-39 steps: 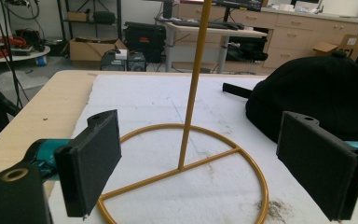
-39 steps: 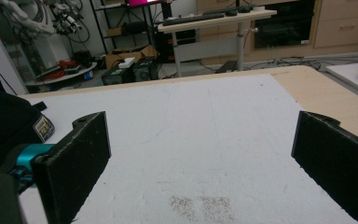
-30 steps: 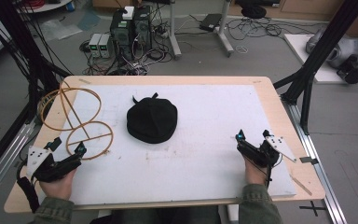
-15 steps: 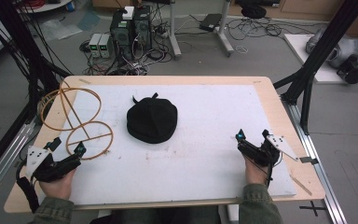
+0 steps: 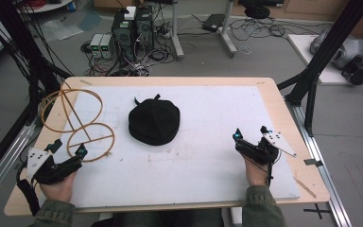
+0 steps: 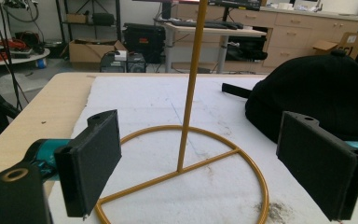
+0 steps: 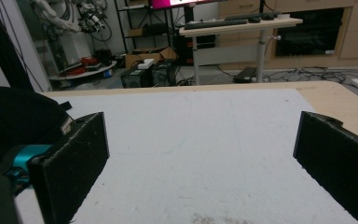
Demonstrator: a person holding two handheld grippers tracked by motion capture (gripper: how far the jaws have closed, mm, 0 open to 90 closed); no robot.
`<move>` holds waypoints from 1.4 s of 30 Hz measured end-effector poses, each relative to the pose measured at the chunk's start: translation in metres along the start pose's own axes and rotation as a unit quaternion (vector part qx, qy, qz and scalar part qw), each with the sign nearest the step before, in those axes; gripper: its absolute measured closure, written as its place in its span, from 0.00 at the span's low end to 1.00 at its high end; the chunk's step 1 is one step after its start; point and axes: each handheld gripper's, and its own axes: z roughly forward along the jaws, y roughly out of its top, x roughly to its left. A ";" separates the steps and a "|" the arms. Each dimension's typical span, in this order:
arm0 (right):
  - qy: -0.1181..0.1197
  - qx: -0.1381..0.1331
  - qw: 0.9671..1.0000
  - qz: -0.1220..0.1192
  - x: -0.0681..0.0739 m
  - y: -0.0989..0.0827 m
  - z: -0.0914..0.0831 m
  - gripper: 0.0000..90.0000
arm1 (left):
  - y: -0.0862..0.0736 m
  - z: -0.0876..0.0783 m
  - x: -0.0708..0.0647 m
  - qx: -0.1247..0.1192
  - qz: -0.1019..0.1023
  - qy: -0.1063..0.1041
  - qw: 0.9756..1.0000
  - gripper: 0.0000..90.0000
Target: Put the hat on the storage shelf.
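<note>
L gripper wide open, empty, near-left by wire stand | R gripper wide open (empty), near-right | black cap centre

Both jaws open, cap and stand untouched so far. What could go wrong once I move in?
1. The left hand-held gripper sits at the base ring of the stand; a nudge there could tip the tall wire frame.
2. The cap is soft and lies flat on the mat, so a pinch may catch only a fold and slip.
3. The right hand-held gripper must cross bare mat to reach the cap.
</note>
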 end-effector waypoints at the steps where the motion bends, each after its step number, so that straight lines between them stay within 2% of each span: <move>1: 0.003 0.002 1.000 -0.004 0.002 0.001 0.001 0.03 | 0.000 0.000 0.000 0.000 0.000 0.000 1.000 0.16; 3: 0.016 0.005 1.000 -0.019 0.008 0.003 0.006 0.03 | 0.000 0.000 0.000 0.000 0.000 0.001 1.000 0.16; 6: 0.021 0.010 0.999 -0.035 0.013 0.005 0.010 0.03 | 0.000 0.000 0.001 0.001 0.001 0.001 1.000 0.16; 11: 0.033 0.016 0.999 -0.030 0.020 0.009 0.014 0.03 | 0.000 0.000 0.001 0.004 -0.004 0.000 1.000 0.16; 12: 0.045 0.018 0.998 -0.030 0.023 0.010 0.016 0.03 | 0.000 0.000 0.001 0.005 -0.007 -0.001 1.000 0.16; 15: 0.053 0.022 0.998 -0.033 0.027 0.011 0.019 0.03 | 0.000 0.000 0.000 0.004 -0.008 -0.002 1.000 0.16; 16: 0.060 0.023 0.997 -0.039 0.030 0.012 0.021 0.03 | 0.000 0.000 0.000 0.004 -0.008 -0.004 1.000 0.16; 25: 0.086 0.029 0.995 -0.038 0.042 0.017 0.033 0.03 | 0.000 0.000 0.001 0.004 -0.006 -0.003 1.000 0.16; 28: 0.101 0.035 0.993 -0.044 0.055 0.019 0.041 0.03 | 0.000 -0.001 0.001 0.003 -0.006 -0.002 1.000 0.16; 29: 0.101 0.035 0.993 -0.044 0.055 0.019 0.041 0.03 | 0.000 -0.001 0.001 0.003 -0.007 -0.002 1.000 0.16; 30: 0.108 0.034 0.992 -0.049 0.062 0.019 0.045 0.03 | 0.000 -0.001 0.001 0.002 -0.007 -0.002 1.000 0.16; 33: 0.113 0.034 0.992 -0.052 0.068 0.017 0.049 0.03 | 0.000 -0.001 0.001 0.002 -0.008 -0.004 1.000 0.16; 34: 0.122 0.044 0.990 -0.053 0.077 0.015 0.055 0.03 | 0.000 -0.001 0.001 0.005 -0.006 -0.005 1.000 0.16; 37: 0.128 0.050 0.989 -0.057 0.084 0.014 0.060 0.03 | 0.000 -0.001 0.001 0.005 -0.007 -0.005 1.000 0.16; 38: 0.138 0.055 0.987 -0.060 0.092 0.013 0.065 0.03 | 0.000 -0.001 0.001 0.005 -0.006 -0.005 1.000 0.16; 42: 0.147 0.060 0.985 -0.063 0.102 0.012 0.071 0.03 | 0.000 0.000 0.001 0.003 -0.009 -0.005 1.000 0.16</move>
